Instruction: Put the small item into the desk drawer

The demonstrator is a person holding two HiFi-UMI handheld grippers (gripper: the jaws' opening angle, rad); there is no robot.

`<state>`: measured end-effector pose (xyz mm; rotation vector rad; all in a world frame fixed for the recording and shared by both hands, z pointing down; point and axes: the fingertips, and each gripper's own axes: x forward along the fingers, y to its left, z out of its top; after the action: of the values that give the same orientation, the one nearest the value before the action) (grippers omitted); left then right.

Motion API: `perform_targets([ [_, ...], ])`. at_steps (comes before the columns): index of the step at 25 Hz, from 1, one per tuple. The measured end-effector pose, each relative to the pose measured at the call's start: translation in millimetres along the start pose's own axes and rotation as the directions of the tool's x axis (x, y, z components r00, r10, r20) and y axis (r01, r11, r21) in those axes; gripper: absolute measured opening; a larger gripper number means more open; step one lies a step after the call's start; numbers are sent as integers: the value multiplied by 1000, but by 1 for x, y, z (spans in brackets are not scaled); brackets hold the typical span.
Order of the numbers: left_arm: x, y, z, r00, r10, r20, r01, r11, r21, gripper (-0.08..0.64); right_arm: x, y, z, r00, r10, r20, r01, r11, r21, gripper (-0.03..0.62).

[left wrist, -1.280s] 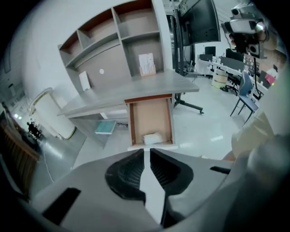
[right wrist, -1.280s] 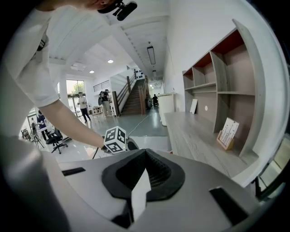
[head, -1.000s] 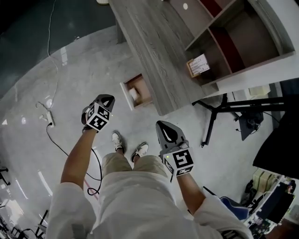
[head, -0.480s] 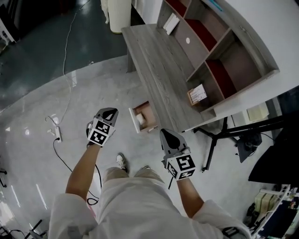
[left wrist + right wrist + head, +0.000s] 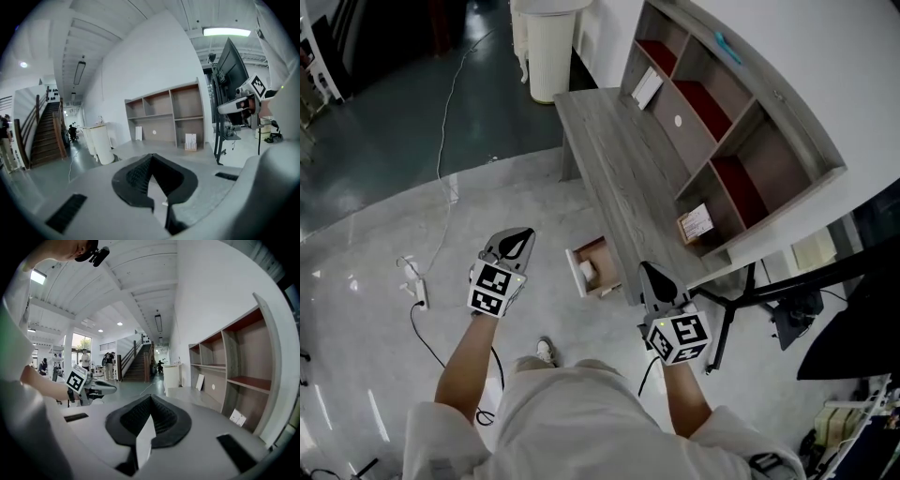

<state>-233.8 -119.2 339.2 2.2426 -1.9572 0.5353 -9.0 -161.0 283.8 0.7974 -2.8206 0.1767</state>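
Over the last second your head has lifted and the view has pulled back, so more of the desk (image 5: pixel 619 169) and its shelves (image 5: pixel 741 141) now shows. The drawer (image 5: pixel 607 251) still stands open, and the small item (image 5: pixel 588 273) lies inside it as a pale lump near the front. Your left gripper (image 5: pixel 520 236) and right gripper (image 5: pixel 652 274) have stayed clear of the drawer, one on each side. Both have their jaws pressed together with nothing between them. I judge the placing done; only pushing the drawer shut may be left, if that is wanted.

Only the head view shows the drawer and the item. The two gripper views look level across the room, over the desk top to the shelves. They also show a staircase and distant people that the head view misses, and each catches the other gripper.
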Motion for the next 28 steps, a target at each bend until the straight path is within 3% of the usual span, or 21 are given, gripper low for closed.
perform_targets([
  [5,-39,26,38,991,54,124,-53,998,-16,8,-8,-10,20,999,-43,34,41,998,42,-3],
  [13,-104,57,73,954,131,271,-114,990,-77,8,-32,-41,41,982,-169,81,164,985,60,-3],
  [19,-155,72,80,922,217,319,-184,974,-132,8,-46,-53,61,961,-244,130,237,969,68,-3],
  [28,-174,90,84,905,236,355,-200,970,-136,8,-49,-52,69,946,-289,148,282,957,70,-3],
])
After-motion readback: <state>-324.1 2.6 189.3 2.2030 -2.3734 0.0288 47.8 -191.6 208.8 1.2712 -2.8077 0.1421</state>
